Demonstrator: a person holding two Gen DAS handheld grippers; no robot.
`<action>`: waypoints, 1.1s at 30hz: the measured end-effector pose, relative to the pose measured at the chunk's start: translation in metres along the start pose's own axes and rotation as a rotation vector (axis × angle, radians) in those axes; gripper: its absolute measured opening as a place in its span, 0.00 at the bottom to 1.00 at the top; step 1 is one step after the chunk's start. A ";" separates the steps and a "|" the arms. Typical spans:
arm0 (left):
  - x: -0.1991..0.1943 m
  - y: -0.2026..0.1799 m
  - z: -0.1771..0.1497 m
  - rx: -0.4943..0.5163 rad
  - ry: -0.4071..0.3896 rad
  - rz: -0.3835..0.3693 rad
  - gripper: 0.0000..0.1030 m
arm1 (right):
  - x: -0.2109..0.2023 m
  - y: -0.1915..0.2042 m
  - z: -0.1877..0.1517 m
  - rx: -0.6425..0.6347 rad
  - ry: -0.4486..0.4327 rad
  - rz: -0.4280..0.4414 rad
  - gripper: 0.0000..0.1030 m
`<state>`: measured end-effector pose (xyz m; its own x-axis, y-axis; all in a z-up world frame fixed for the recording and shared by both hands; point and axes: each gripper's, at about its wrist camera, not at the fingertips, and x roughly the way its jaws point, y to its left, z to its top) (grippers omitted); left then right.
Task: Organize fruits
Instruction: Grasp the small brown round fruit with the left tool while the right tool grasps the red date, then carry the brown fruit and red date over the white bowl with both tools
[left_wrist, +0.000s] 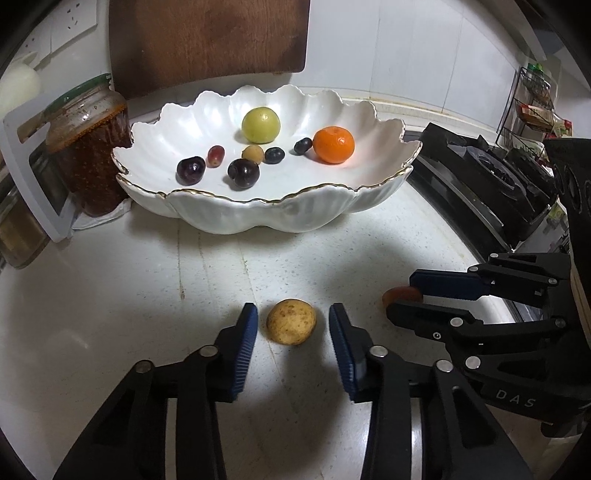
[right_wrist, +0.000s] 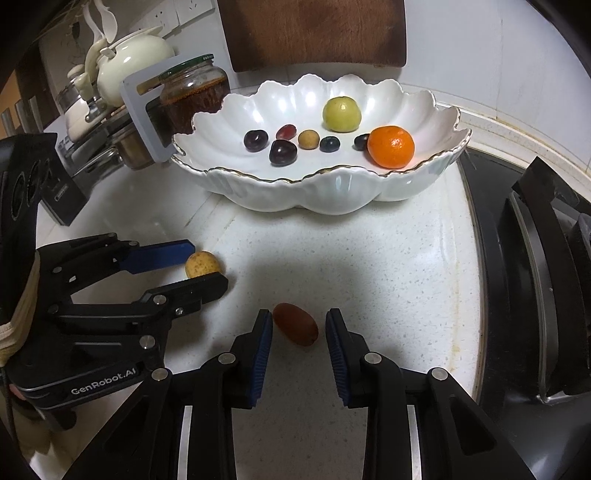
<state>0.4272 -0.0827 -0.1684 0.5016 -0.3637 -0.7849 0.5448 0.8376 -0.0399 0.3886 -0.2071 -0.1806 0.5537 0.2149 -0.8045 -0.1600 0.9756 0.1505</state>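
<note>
White counter (left_wrist: 110, 295): jar (left_wrist: 88, 147) beside bowl (left_wrist: 266, 218); each wide gripper (left_wrist: 291, 325) (right_wrist: 297, 328) astride fruit.

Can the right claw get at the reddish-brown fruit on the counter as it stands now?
Probably yes: the right claw is open with the reddish-brown fruit lying between its fingers on the bare counter, nothing blocking.

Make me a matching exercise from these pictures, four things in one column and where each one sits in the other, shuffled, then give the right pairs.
Things:
1. round orange tangerine
2. speckled yellow-brown round fruit
3. oval reddish-brown fruit
4. glass jar of red chili sauce

Places:
A. on the counter, between the right hand-held gripper's open fingers
B. on the counter, beside the scalloped white bowl
C. inside the bowl
D. on the counter, between the left hand-held gripper's open fingers

Pairs: 1-C, 2-D, 3-A, 4-B
</note>
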 end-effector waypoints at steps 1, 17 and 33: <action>0.001 0.000 0.000 0.000 0.003 -0.002 0.33 | 0.000 0.000 0.000 -0.001 0.001 0.002 0.26; -0.016 -0.003 -0.002 -0.040 -0.013 0.034 0.27 | -0.010 0.002 0.000 -0.002 -0.027 0.012 0.22; -0.062 -0.016 0.001 -0.129 -0.089 0.062 0.27 | -0.056 0.000 0.005 -0.006 -0.137 0.013 0.22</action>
<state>0.3882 -0.0738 -0.1187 0.5922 -0.3390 -0.7310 0.4229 0.9030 -0.0762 0.3615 -0.2191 -0.1323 0.6576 0.2323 -0.7166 -0.1724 0.9724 0.1570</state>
